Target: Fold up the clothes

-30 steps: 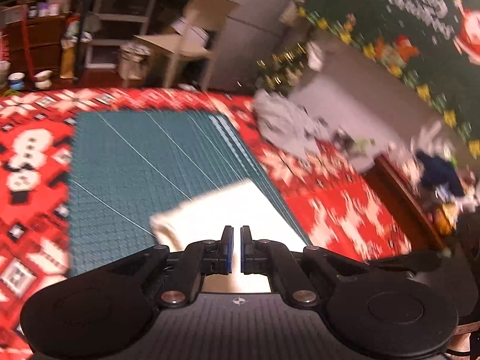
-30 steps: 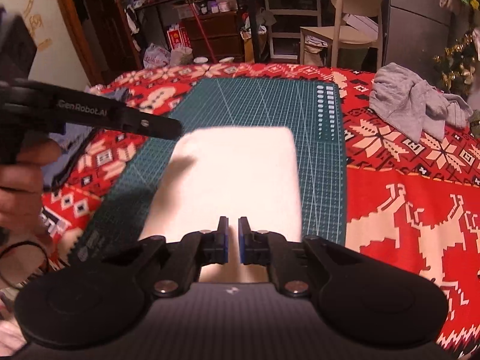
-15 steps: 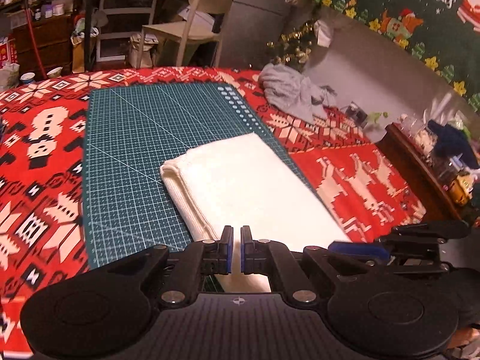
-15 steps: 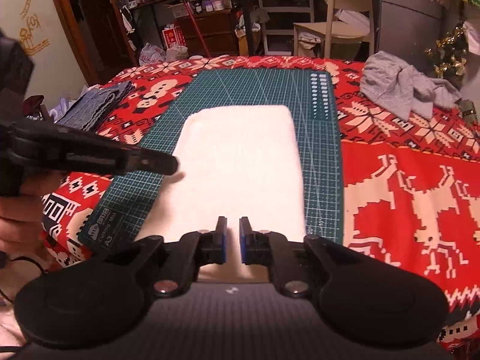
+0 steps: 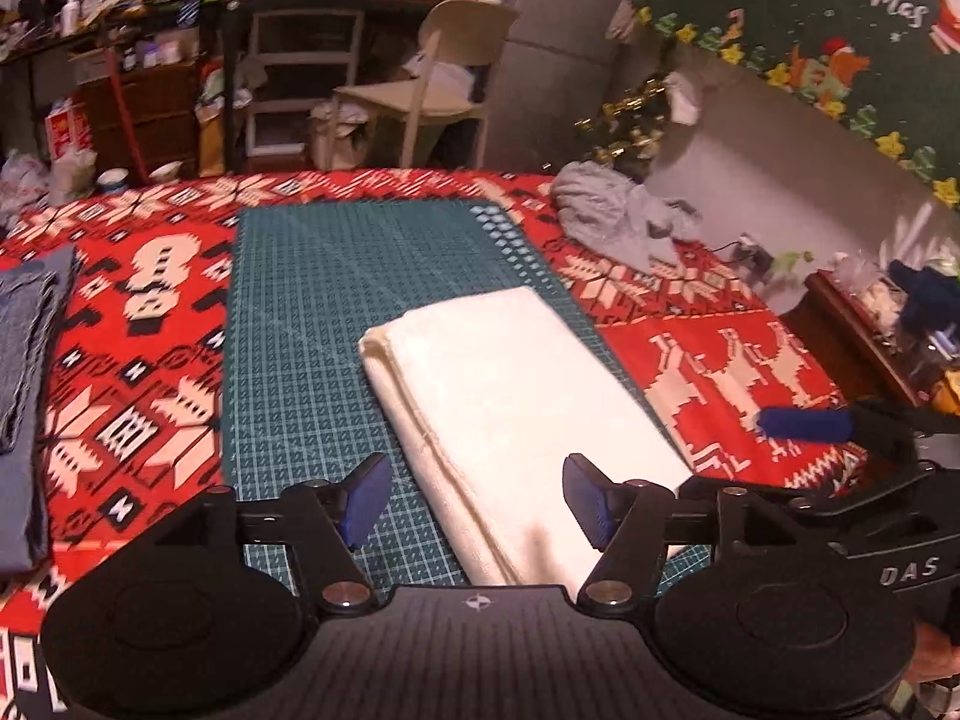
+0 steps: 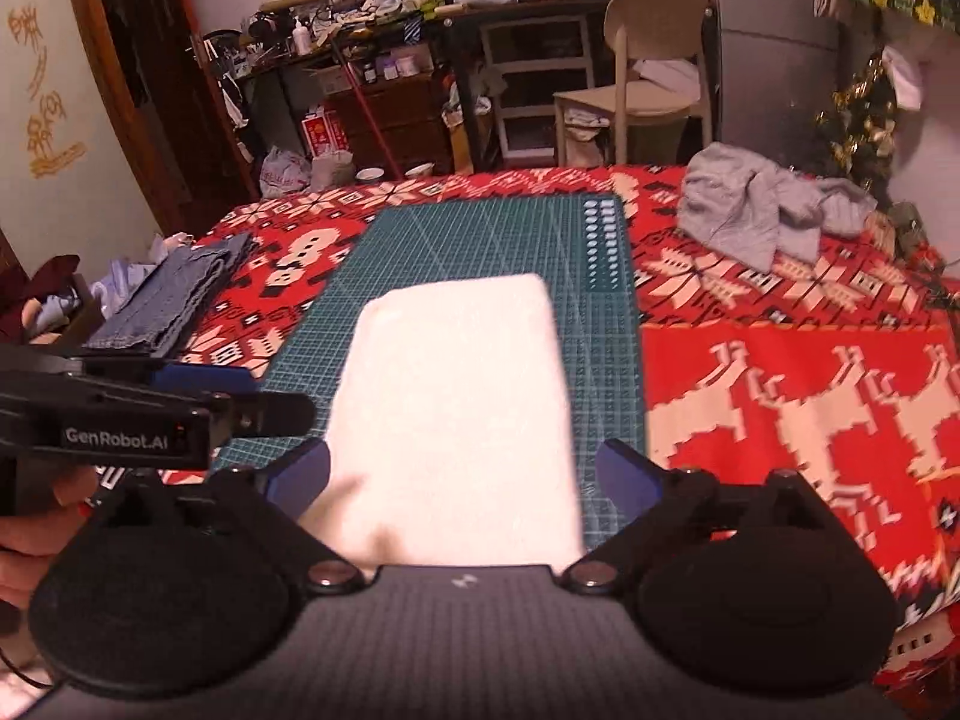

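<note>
A folded white cloth (image 5: 516,396) lies flat on the green cutting mat (image 5: 300,312); it also shows in the right wrist view (image 6: 456,396) on the mat (image 6: 498,240). My left gripper (image 5: 474,498) is open and empty, just above the cloth's near end. My right gripper (image 6: 465,474) is open and empty, over the cloth's near edge. The left gripper's body (image 6: 144,414) shows at the left of the right wrist view, and the right gripper's finger (image 5: 804,423) at the right of the left wrist view.
A crumpled grey garment (image 6: 768,210) lies on the red patterned tablecloth (image 6: 780,360) at the far right. A folded blue denim piece (image 6: 174,294) lies at the left edge. A chair (image 6: 648,60) and cluttered shelves stand behind the table.
Both grippers opened from shut and let go of the white cloth, which now lies flat on the mat. Both pulled back slightly toward the near edge.
</note>
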The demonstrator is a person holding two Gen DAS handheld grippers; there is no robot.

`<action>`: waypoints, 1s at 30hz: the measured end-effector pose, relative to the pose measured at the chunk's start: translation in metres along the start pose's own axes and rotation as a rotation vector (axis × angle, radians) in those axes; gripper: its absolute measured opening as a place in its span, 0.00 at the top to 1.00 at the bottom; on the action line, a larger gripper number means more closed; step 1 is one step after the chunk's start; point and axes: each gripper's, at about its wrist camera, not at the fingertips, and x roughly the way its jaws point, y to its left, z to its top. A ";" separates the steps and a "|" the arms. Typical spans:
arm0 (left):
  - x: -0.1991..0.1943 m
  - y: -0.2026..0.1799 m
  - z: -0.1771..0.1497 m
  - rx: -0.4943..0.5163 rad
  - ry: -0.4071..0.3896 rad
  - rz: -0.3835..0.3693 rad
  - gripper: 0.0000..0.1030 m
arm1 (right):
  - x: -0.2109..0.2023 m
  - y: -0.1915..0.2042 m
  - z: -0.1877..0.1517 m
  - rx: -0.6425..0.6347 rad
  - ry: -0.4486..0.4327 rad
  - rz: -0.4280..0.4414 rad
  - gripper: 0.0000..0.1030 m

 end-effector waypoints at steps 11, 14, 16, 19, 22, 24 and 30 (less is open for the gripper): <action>0.000 -0.015 -0.002 0.077 0.061 0.091 0.30 | -0.007 -0.008 0.002 -0.099 -0.005 -0.076 0.01; 0.004 -0.018 -0.003 0.070 0.055 0.125 0.27 | 0.000 -0.012 0.001 -0.090 0.012 -0.066 0.01; 0.005 -0.020 -0.005 0.079 0.044 0.170 0.18 | 0.004 -0.015 0.000 -0.077 0.013 -0.089 0.01; 0.005 -0.020 -0.008 0.074 0.014 0.203 0.14 | 0.009 -0.019 -0.002 -0.051 0.014 -0.136 0.01; 0.007 -0.016 -0.008 0.072 0.007 0.172 0.14 | 0.013 -0.020 -0.003 -0.030 0.012 -0.158 0.01; 0.011 -0.014 -0.007 0.085 0.020 0.173 0.14 | 0.013 -0.017 -0.002 -0.055 0.011 -0.164 0.01; 0.017 -0.008 -0.006 0.072 0.072 0.151 0.14 | 0.016 -0.011 0.006 -0.074 0.044 -0.126 0.01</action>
